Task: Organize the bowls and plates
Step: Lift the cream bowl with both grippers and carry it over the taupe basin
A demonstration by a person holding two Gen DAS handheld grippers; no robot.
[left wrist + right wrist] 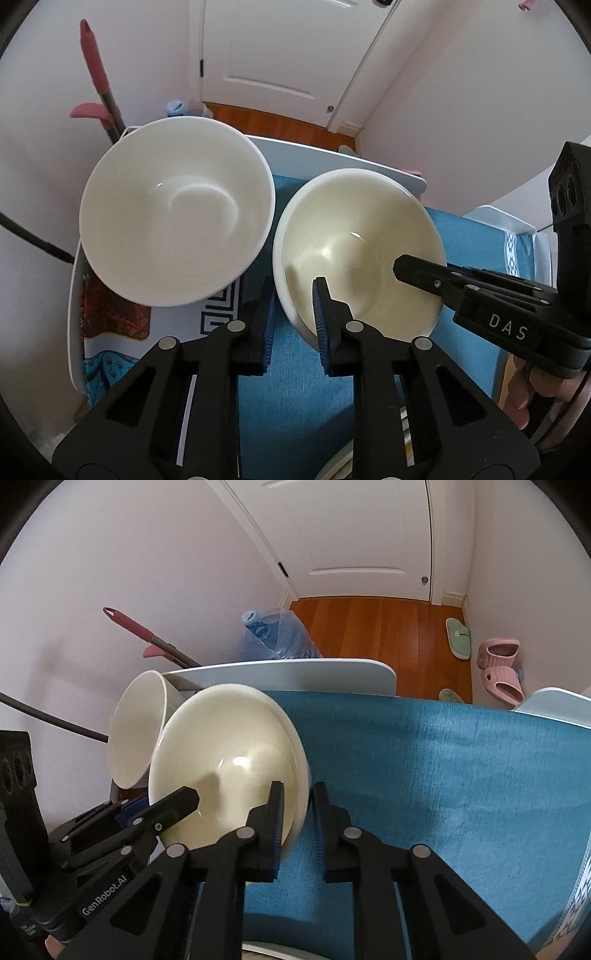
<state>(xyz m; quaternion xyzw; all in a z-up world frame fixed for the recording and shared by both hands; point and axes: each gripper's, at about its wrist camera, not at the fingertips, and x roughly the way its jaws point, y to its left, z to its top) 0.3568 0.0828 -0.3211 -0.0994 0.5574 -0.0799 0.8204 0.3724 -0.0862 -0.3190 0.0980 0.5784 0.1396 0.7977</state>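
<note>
Ok, left to right: white bowl (177, 210) sits at the left end, tilted, partly over a white tray edge (74, 295). The cream bowl (354, 254) is just to its right over the blue cloth (295, 387). Rims are close, can't tell if they touch. Cream bowl is the part in hand. Handling guess: glazed ceramic, so rigid, moderately heavy, slick and chippable. No give in the wall, so the grip depends on pad friction alone. Best purchase is the rim wall, one pad inside and one outside, on opposite sides so it can't swing. That's the current setup. Left gripper (295, 314) straddles the near-left rim. One blue-padded finger (321, 317) is inside on the glaze, the other is outside the wall, and the jaws are drawn in to about wall thickness. Reads as a pinch on the bowl, though outer-pad contact is partly hidden. Right gripper (299, 812) does the same on the opposite rim, one finger inside and one outside, jaws nearly closed and clamped on the wall with nothing else in them. Neither gripper touches the white bowl. Risk call: slip on the glaze if tilted hard, or a clink against the white bowl on the way out, so lift straight and keep both sides level.
</note>
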